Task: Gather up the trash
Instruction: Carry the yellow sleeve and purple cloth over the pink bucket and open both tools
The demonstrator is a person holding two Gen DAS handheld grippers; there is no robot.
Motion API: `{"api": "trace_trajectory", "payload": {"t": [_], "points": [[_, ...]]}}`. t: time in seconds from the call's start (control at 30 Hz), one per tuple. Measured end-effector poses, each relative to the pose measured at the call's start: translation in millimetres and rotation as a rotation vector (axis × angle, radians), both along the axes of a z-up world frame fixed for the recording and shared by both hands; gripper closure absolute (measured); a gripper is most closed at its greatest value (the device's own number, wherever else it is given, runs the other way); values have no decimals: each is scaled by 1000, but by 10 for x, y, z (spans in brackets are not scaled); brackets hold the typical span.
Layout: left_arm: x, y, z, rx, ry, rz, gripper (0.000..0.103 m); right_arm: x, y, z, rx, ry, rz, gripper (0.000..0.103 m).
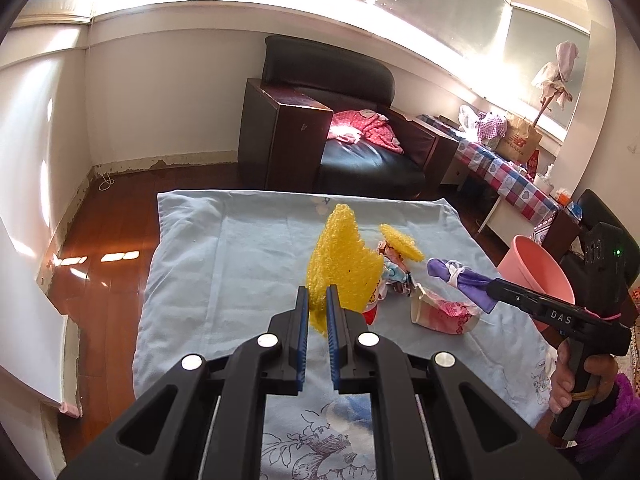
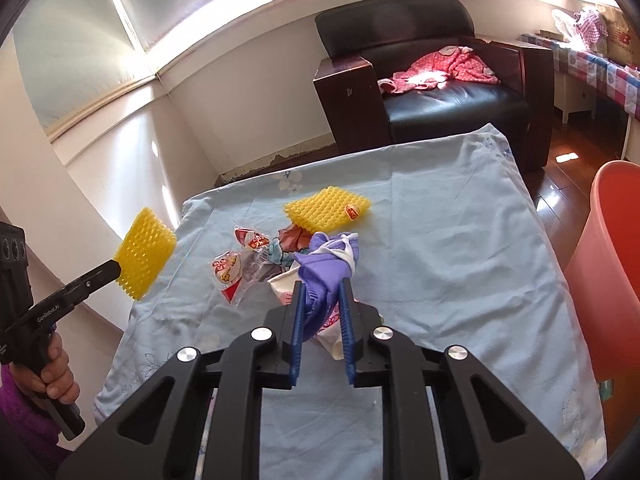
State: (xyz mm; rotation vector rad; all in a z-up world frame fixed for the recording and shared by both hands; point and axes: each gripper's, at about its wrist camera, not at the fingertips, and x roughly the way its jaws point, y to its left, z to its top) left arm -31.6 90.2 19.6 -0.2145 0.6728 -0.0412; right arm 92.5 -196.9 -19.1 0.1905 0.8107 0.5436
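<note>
My left gripper (image 1: 317, 294) is shut on a yellow foam net (image 1: 340, 256) and holds it above the blue cloth; in the right wrist view the same foam net (image 2: 144, 254) hangs off the table's left side. My right gripper (image 2: 324, 286) is shut on a crumpled purple scrap (image 2: 324, 268) with a white band. From the left wrist view that purple scrap (image 1: 460, 276) sticks out of the right gripper (image 1: 490, 290) just over the cloth. A second yellow foam net (image 2: 326, 208), red-and-white wrappers (image 2: 228, 270) and a white-pink packet (image 1: 440, 314) lie on the cloth.
The table wears a light blue cloth (image 2: 440, 240). A pink bin (image 2: 608, 248) stands off its right edge on the wooden floor. A black armchair (image 2: 420, 80) with a pink garment sits beyond the far edge. A side table with a plaid cover (image 1: 508, 176) lines the right wall.
</note>
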Motion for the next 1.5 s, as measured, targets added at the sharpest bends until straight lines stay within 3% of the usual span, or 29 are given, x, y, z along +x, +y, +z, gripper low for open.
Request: {"api": "trace_trajectory", "payload": {"t": [0.3,0.67,1.1,1.5], "points": [[-52,-125,148,-1,-42,-24,95,-253,-198,325,10,-99,-43,86],[133,-569,335,-12,-97,-108,95,-466,-614,610,4,-199,-163,86],[373,-1295,537,-18,-139,-253,95,-573,-1173,674,27,-236,-294,86],[725,-1941,473,-21,-124,-348,95,-637,-1771,641,-4,-251,-434,86]]}}
